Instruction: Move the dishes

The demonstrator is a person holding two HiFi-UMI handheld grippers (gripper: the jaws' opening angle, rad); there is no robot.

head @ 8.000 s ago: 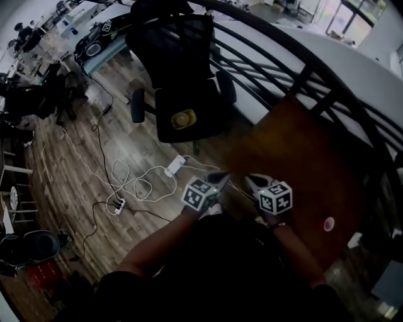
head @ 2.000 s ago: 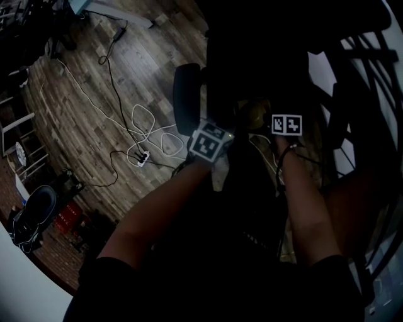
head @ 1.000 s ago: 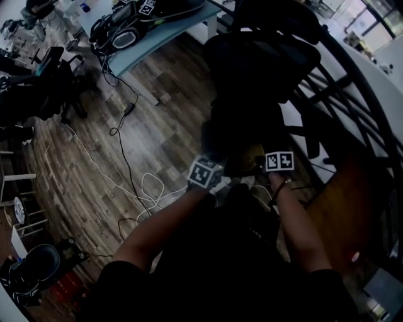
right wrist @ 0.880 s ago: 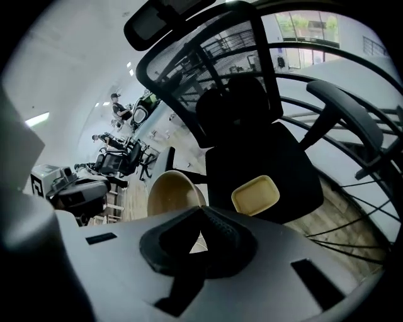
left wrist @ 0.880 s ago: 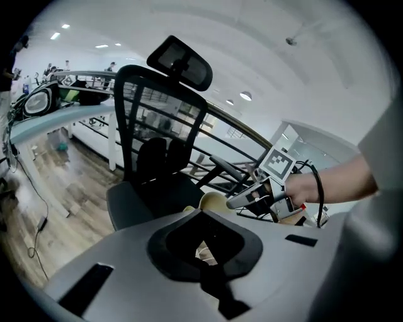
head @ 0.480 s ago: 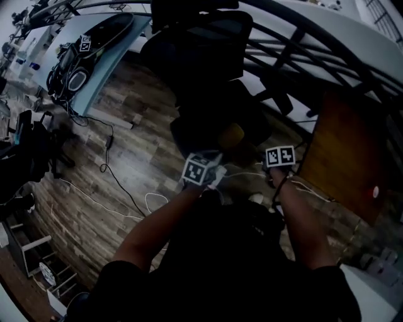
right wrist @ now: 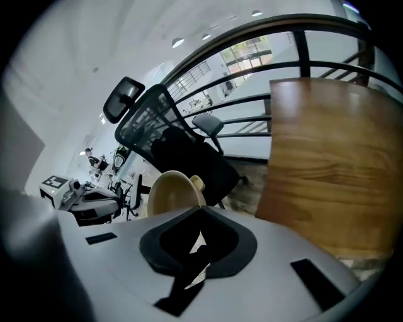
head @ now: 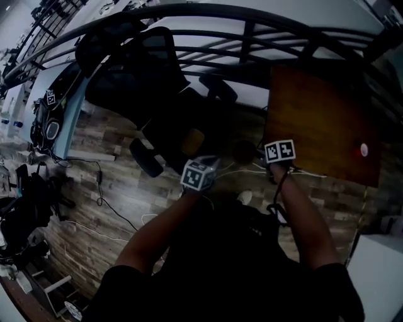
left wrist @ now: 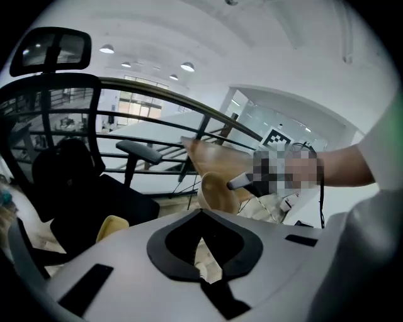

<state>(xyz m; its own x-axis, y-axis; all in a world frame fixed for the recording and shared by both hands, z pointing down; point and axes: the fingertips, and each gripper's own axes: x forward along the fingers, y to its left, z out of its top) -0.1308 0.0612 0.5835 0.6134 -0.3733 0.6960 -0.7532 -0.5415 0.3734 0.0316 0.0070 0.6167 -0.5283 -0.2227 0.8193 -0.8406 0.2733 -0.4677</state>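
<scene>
My right gripper (head: 261, 153) is shut on the rim of a tan bowl (left wrist: 217, 192), which it holds in the air tilted on its side. In the right gripper view the bowl (right wrist: 173, 192) stands just beyond the jaws, and the brown wooden table (right wrist: 327, 163) fills the right side. In the head view the bowl (head: 242, 151) looks dark and hangs just left of the table's near corner (head: 280, 119). A small yellow dish (head: 192, 141) lies on the black office chair seat (head: 167, 129). My left gripper (head: 211, 162) hovers near that seat; its jaws are hidden behind its body.
A curved black railing (head: 239, 19) runs behind the chair and table. White cables (head: 242, 171) trail over the wood floor below my hands. A small red dot (head: 363, 149) sits on the table's right part. A grey desk with gear (head: 53, 119) stands at the left.
Both hands have swung up and away from the chair seat toward the wooden table, the bowl travelling in my right gripper. The yellow dish stays on the seat.
</scene>
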